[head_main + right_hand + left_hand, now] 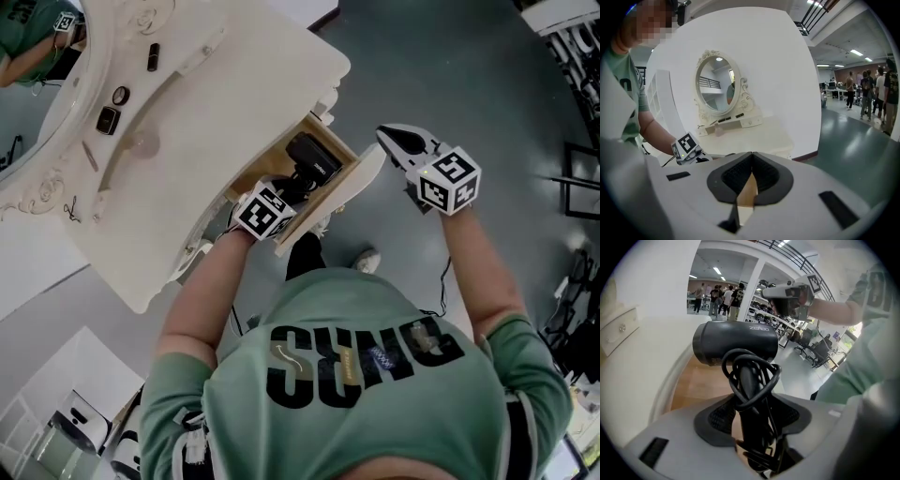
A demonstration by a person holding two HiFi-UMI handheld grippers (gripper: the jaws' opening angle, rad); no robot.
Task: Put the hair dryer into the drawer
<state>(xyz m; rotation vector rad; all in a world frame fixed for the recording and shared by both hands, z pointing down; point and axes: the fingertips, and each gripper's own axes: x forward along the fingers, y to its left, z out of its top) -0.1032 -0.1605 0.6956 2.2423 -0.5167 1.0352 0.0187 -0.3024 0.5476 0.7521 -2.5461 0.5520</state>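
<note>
The black hair dryer [315, 157] hangs over the open wooden drawer [270, 165] of the white dressing table [234, 103]. My left gripper [294, 184] is shut on its handle, which has the black cord wound round it. In the left gripper view the hair dryer [736, 341] lies crosswise above the drawer's wooden bottom [696, 385], its handle clamped in my left gripper [752, 408]. My right gripper [386, 135] is off to the right of the drawer front [345, 192], over the floor. Its jaws meet at the tips with nothing between them [751, 161].
An oval mirror [716, 84] stands at the back of the table, with small dark items [109, 118] on the top. Grey-green floor [450, 75] lies to the right, with racks [577, 56] at its far edge. People [876, 93] stand far off.
</note>
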